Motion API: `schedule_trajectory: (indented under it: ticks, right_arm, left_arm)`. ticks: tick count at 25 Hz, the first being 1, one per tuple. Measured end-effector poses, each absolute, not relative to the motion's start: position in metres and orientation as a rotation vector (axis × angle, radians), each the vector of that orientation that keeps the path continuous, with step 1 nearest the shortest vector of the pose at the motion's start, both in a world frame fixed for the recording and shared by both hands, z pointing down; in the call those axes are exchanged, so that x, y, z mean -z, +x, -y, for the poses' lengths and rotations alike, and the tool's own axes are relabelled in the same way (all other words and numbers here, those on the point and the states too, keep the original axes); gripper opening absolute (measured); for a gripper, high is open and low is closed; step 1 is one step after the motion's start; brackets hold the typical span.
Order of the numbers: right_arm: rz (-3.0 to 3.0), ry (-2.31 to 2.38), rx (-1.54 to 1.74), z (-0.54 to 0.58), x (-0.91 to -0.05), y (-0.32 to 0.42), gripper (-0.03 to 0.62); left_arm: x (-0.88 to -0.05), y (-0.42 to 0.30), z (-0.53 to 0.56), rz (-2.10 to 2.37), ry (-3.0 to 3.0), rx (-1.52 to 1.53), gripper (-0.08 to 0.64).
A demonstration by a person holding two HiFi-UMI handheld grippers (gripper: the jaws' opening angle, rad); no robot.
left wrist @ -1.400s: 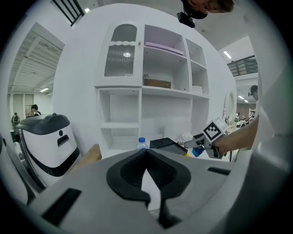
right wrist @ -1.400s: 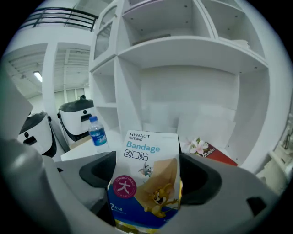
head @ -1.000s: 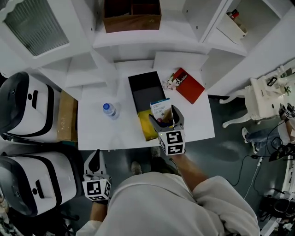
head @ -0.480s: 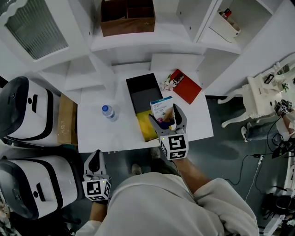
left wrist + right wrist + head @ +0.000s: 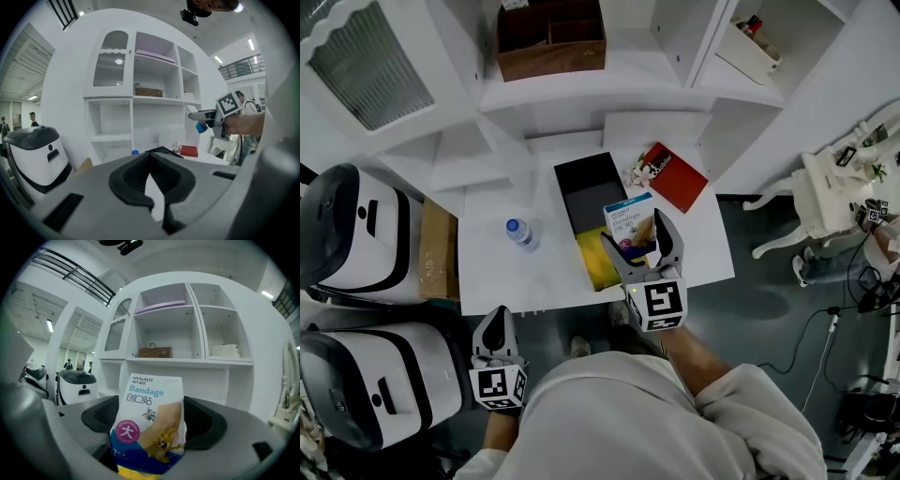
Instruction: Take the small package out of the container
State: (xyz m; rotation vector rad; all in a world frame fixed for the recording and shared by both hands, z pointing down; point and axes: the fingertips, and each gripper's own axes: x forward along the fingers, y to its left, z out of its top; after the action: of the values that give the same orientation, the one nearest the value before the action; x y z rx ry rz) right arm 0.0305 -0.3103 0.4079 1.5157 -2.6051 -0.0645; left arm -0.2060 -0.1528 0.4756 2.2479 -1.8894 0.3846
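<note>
Small package [image 5: 628,212] tight in the right claw [image 5: 633,231] above the container [image 5: 581,178]; left claw [image 5: 496,319] closed, empty, low.

Head view: even, diffuse light from above, the whole somewhat dim and muted. The white table [image 5: 497,272] and shelf unit [image 5: 609,94] read brightest, and the dark floor [image 5: 769,300] falls near black. Shadows are soft and faint under the shelves, with mild wide-angle bending at the edges. Left gripper view: round fisheye picture with black corners and bowed shelf lines. Ceiling strip lights [image 5: 251,44] are burnt out white at upper right, and there is a small glare spot on the glass cabinet door [image 5: 117,61]. The left gripper [image 5: 150,157], close to the lens, is soft and in its own shade. Right gripper view: like vignette and bowing, with a strip light [image 5: 49,326] at left. The package [image 5: 149,427] is sharp and evenly lit, its print legible; the background is slightly hazy.
</note>
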Motion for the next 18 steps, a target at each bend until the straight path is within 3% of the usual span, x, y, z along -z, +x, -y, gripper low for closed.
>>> schedule_trajectory:
  ticks: [18]
  right_arm:
    - [2.673,1.573,0.202,0.302,-0.369,0.029,0.419]
  left_arm:
    - [-0.471,-0.204,0.158,1.883,2.272,-0.397,0.008]
